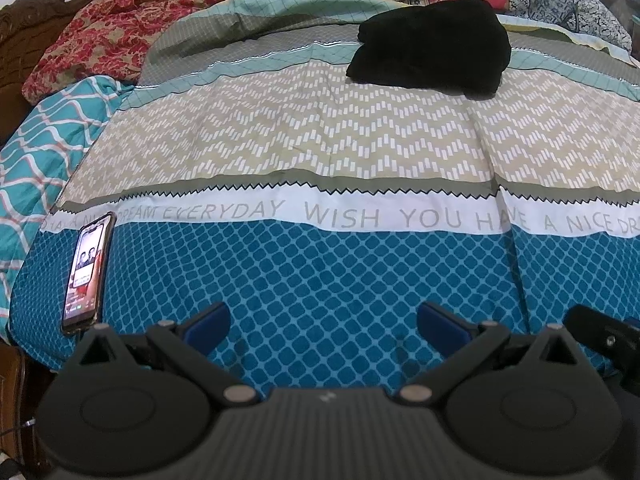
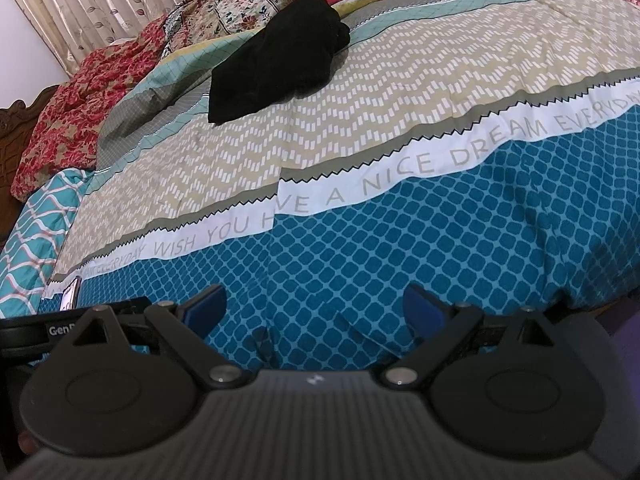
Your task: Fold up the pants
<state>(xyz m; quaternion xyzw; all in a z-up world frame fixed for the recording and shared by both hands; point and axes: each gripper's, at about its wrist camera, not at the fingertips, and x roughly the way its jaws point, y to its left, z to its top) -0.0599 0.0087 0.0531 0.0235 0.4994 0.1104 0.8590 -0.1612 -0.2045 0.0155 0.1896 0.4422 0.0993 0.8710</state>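
Note:
The black pants [image 1: 430,46] lie in a compact folded bundle on the far part of the bed; they also show in the right wrist view [image 2: 276,56]. My left gripper [image 1: 322,326] is open and empty, low over the blue diamond part of the bedspread [image 1: 320,264], far from the pants. My right gripper [image 2: 316,308] is open and empty over the same blue area [image 2: 400,248], also far from the pants. Part of the right gripper shows at the right edge of the left wrist view [image 1: 604,336].
A phone [image 1: 86,272] with its screen lit lies near the bed's left edge; it also shows in the right wrist view [image 2: 70,294]. Crumpled floral bedding [image 1: 120,28] is piled at the head. A wooden bed frame [image 1: 24,20] is at the left, curtains [image 2: 100,0] behind.

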